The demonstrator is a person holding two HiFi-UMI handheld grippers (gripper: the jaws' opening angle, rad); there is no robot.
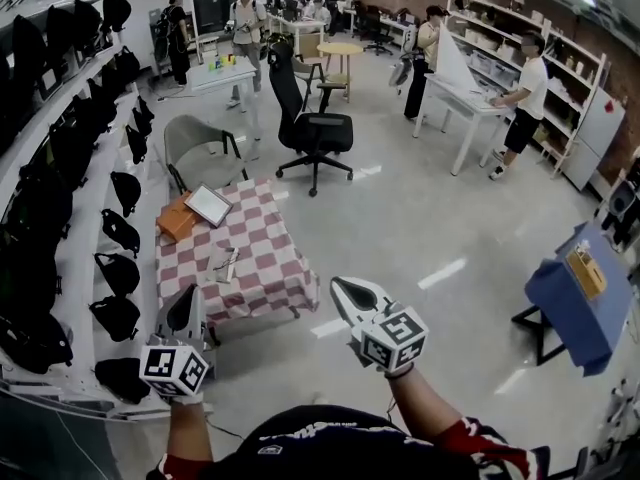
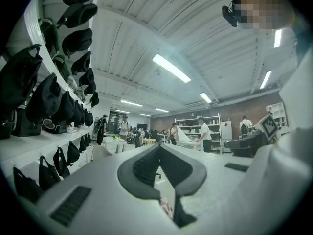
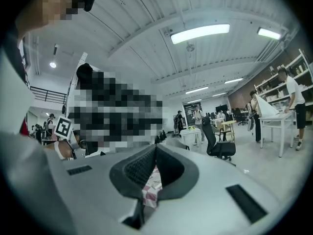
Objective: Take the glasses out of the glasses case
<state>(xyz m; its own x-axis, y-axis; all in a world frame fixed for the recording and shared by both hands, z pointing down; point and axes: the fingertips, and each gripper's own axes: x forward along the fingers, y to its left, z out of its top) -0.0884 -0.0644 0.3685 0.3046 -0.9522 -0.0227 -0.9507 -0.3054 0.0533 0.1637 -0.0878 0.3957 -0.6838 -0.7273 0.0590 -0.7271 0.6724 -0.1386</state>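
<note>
A low table with a red-and-white checked cloth (image 1: 262, 268) stands ahead of me on the floor. A small pale object (image 1: 225, 264) lies near its middle; it is too small to tell whether it is the glasses case or the glasses. My left gripper (image 1: 189, 294) hangs in the air at the table's near left corner, jaws closed together with nothing between them. My right gripper (image 1: 337, 284) floats just right of the table's near edge, also shut and empty. In the left gripper view the left gripper (image 2: 159, 147) points out over the room. The right gripper (image 3: 155, 148) shows a bit of checked cloth below its tips.
An orange-brown box (image 1: 177, 219) and a flat white-framed board (image 1: 209, 204) lie at the table's far left. Shelves of black bags (image 1: 60, 218) line the left wall. A grey chair (image 1: 200, 148) and a black office chair (image 1: 305, 123) stand beyond the table. Several people work at far desks.
</note>
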